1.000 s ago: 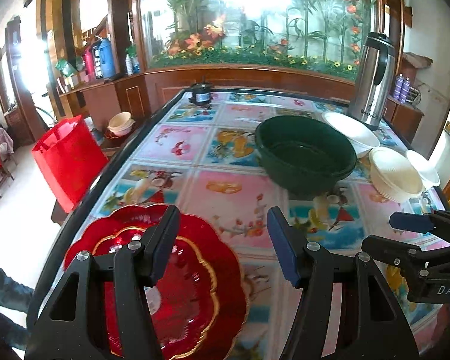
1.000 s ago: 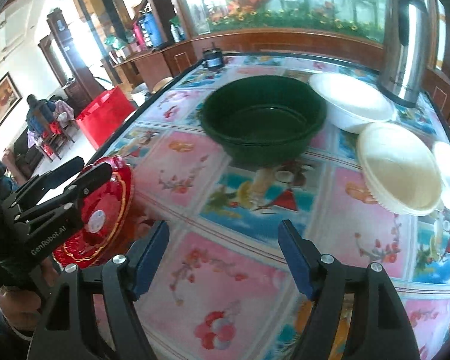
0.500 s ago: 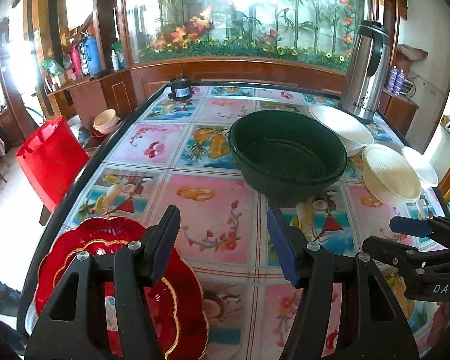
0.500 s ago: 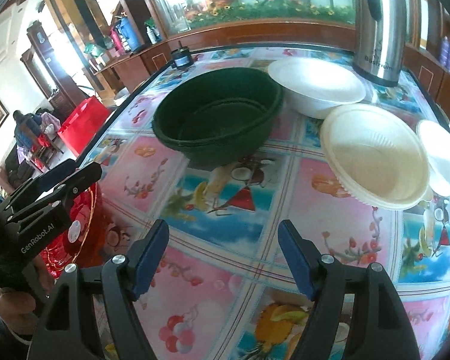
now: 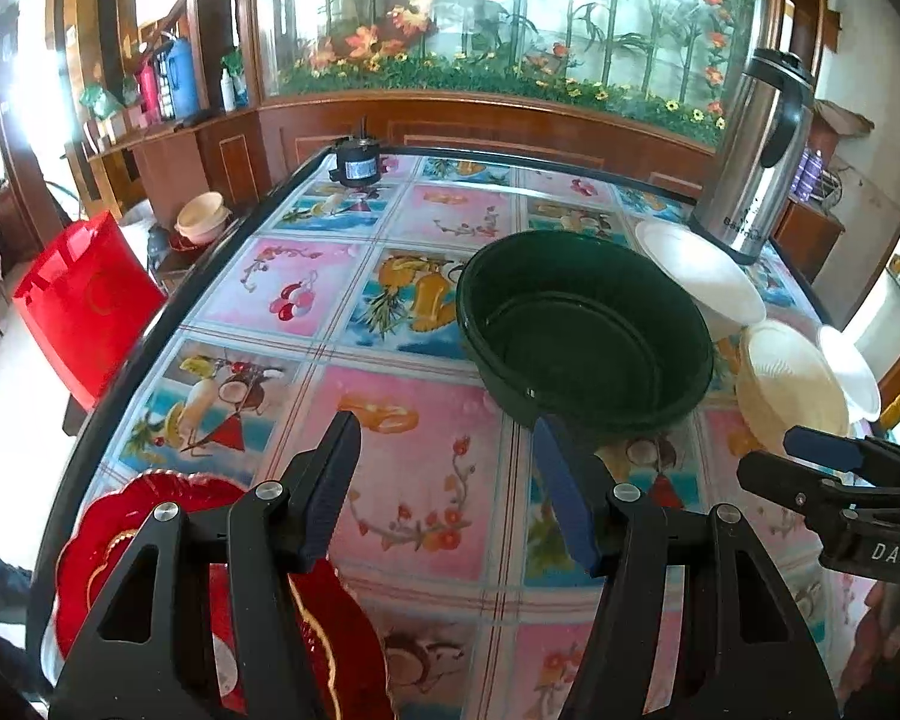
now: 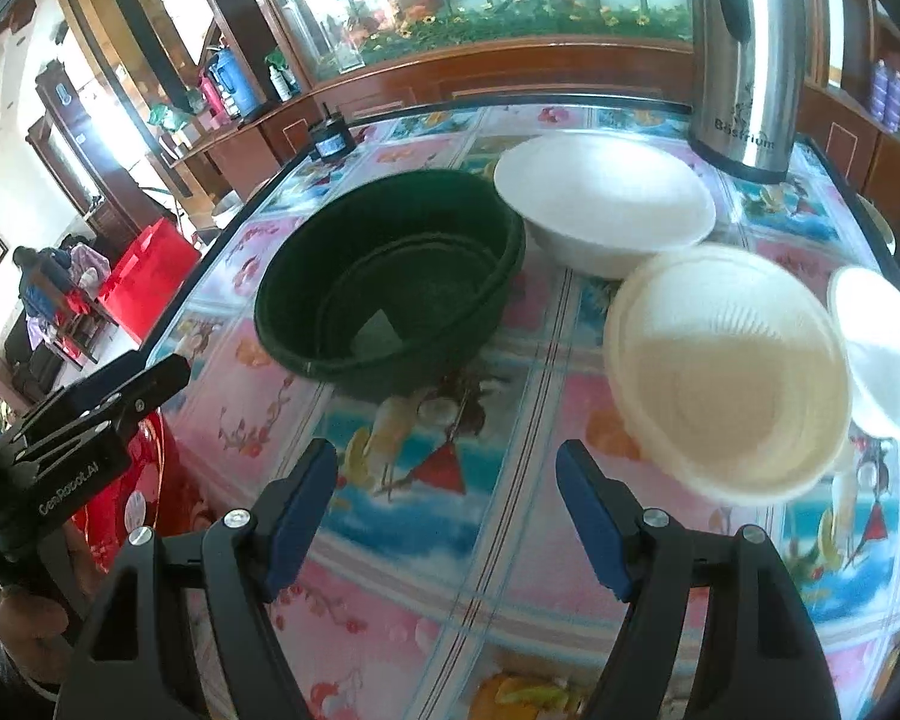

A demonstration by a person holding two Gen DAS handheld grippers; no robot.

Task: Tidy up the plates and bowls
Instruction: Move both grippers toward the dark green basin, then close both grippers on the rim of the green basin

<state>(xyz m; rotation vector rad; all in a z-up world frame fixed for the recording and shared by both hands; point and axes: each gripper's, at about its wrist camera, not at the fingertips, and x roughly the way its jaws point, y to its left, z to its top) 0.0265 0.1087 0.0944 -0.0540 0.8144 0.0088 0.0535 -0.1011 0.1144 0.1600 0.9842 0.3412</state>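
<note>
Fruit-print counter sliding by as both tools swing toward the dark green basin; the red plate now trails behind the left tool. Right tool, like the left, gapes empty, closing on the cream bowl.

L hand-held gripper open, R hand-held gripper open, both empty

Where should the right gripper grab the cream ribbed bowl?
Probably its near rim: the cream ribbed bowl sits upright and open-topped, ahead and to the right of the open right gripper. Come from the near side; white bowls crowd its far and right edges.
</note>
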